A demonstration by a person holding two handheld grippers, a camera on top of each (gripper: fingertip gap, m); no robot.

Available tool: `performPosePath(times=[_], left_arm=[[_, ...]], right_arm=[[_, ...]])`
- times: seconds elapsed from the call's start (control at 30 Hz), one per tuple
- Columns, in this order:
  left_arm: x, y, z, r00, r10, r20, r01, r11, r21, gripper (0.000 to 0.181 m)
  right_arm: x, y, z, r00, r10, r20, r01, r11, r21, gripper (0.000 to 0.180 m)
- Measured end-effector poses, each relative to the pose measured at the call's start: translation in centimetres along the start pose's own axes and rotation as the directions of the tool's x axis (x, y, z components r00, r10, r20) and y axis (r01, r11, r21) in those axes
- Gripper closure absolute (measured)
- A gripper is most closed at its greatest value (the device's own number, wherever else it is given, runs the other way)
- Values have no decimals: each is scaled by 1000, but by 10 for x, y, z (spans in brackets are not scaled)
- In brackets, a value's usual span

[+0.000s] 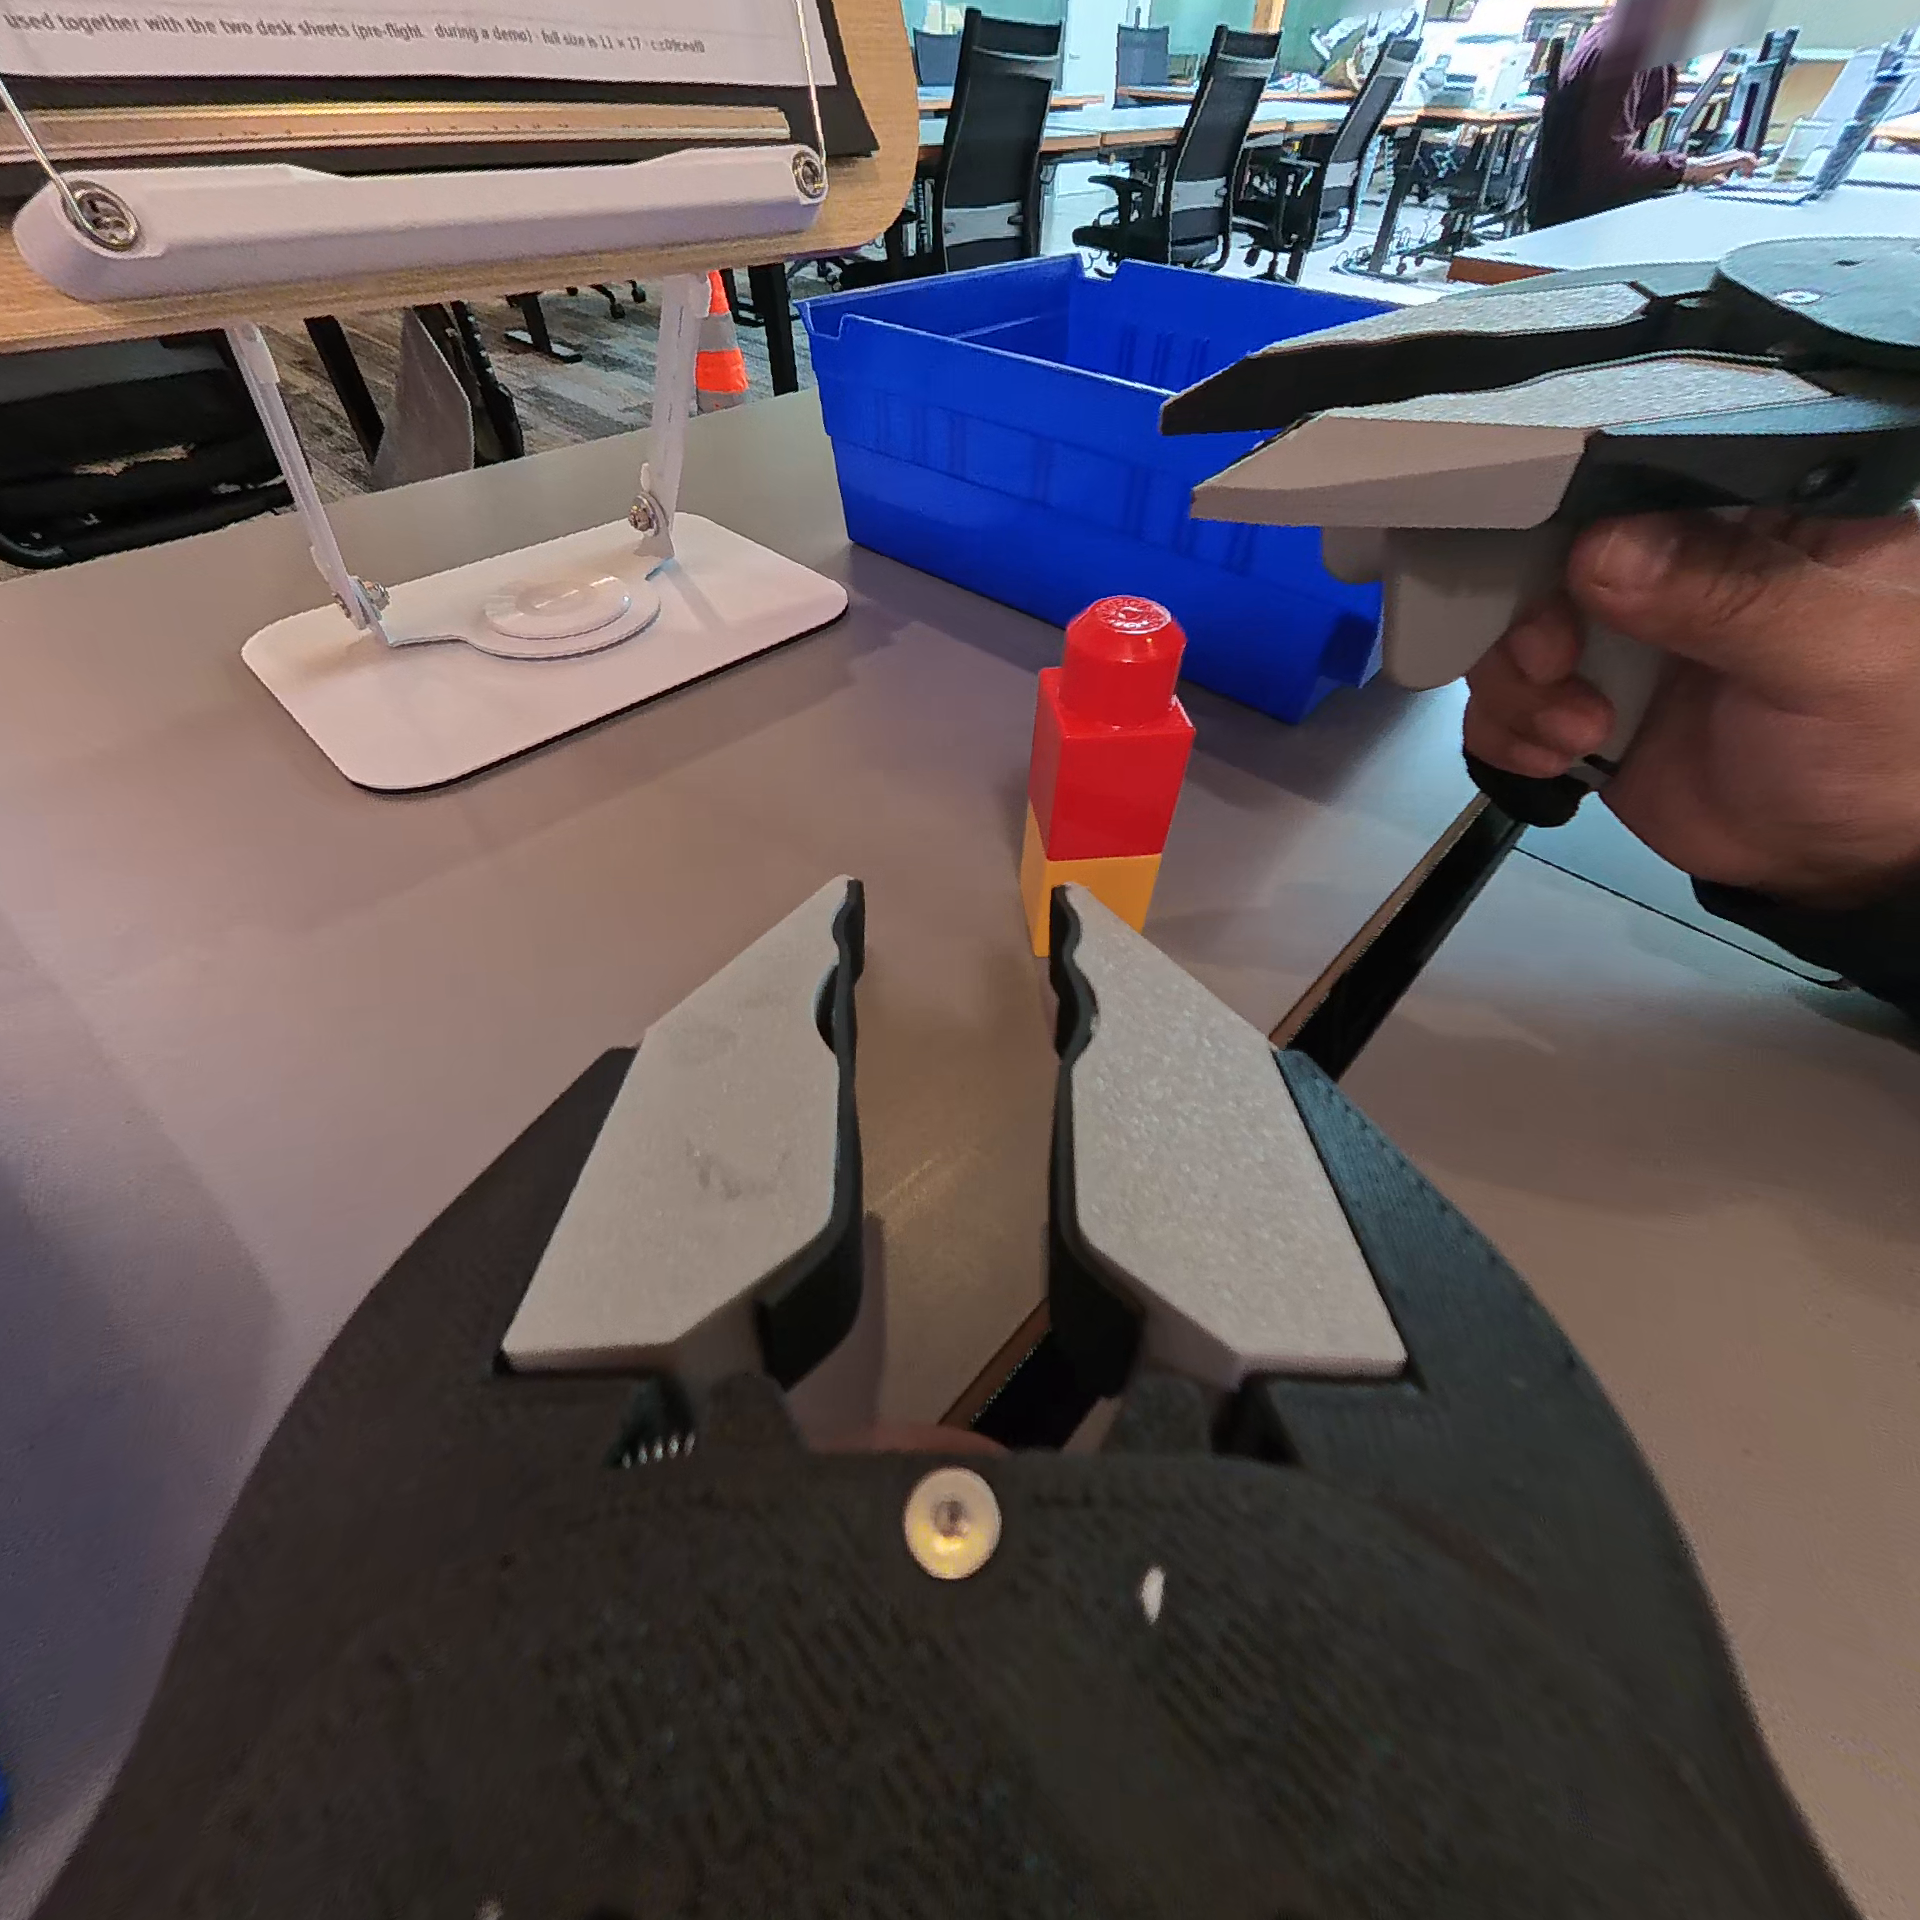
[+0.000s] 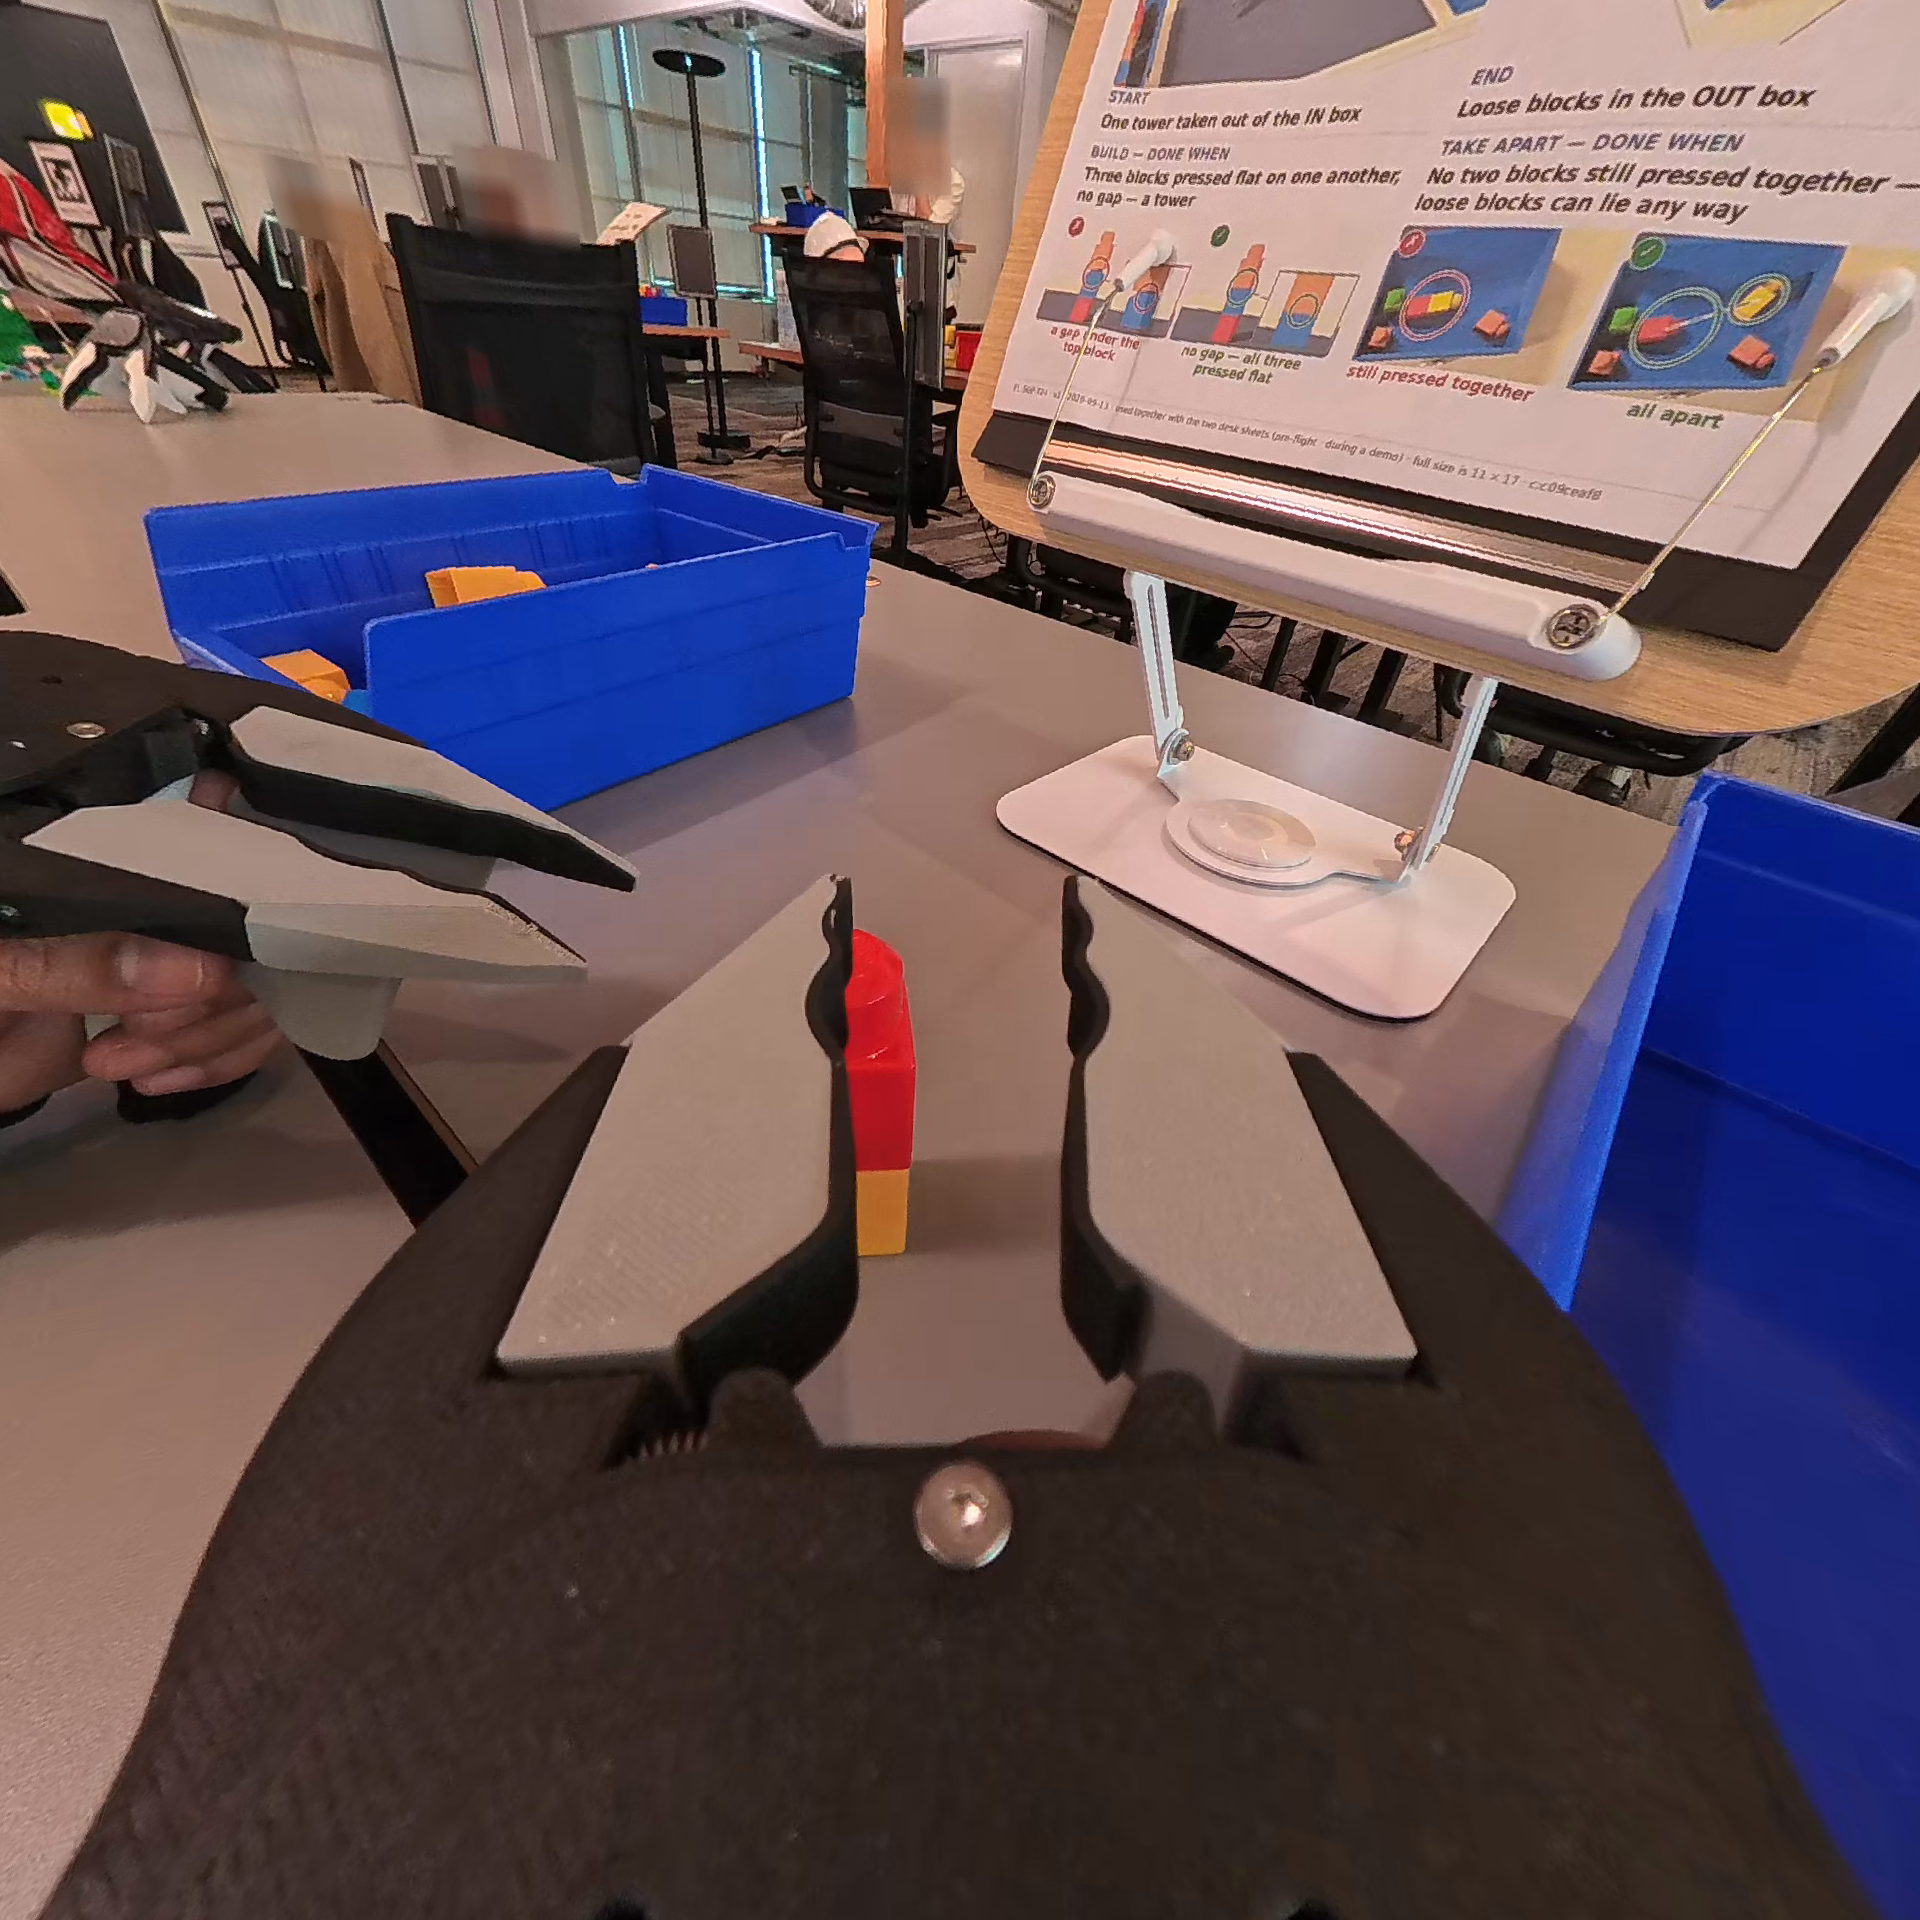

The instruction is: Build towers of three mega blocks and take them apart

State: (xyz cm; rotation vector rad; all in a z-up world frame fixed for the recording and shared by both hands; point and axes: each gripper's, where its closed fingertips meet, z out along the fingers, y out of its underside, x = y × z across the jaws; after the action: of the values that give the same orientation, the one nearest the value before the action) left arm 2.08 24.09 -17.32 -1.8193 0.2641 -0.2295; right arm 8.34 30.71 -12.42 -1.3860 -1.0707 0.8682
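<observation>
Here both tools, left (image 1: 956,904) and right (image 2: 951,904), gape empty over the grey table (image 1: 623,883) in an open office

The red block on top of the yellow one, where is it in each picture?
Left wrist view: the red block stands right of centre on the grey table, just beyond the left gripper, in front of a blue bin.
Right wrist view: the red block is at centre, partly hidden behind one finger of the right gripper.
Shared landmark: the white stand base on the table.
</observation>
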Motion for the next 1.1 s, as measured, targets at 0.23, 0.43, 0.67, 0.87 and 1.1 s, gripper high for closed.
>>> performPosePath(times=[0.23,0.43,0.67,0.87,1.1], left_arm=[[-3,-13,-8,999,-34,13,33,997,74,150],[-23,-34,-39,994,-90,58,82,989,120,150],[-161,-36,-121,864,-180,470,256,961,-104,154],[-236,15,-158,739,-289,608,517,823,-237,143],[-243,79,-155,744,-154,650,564,666,-488,141]], right_arm=[[-2,1,1,1000,-6,4,6,1000,-7,142],[-7,1,3,1000,-23,17,23,1000,-12,143],[-12,-2,3,999,-32,29,32,999,1,144],[-14,-2,3,999,-32,32,32,999,1,144],[-16,-1,4,998,-46,34,46,999,-9,144]])
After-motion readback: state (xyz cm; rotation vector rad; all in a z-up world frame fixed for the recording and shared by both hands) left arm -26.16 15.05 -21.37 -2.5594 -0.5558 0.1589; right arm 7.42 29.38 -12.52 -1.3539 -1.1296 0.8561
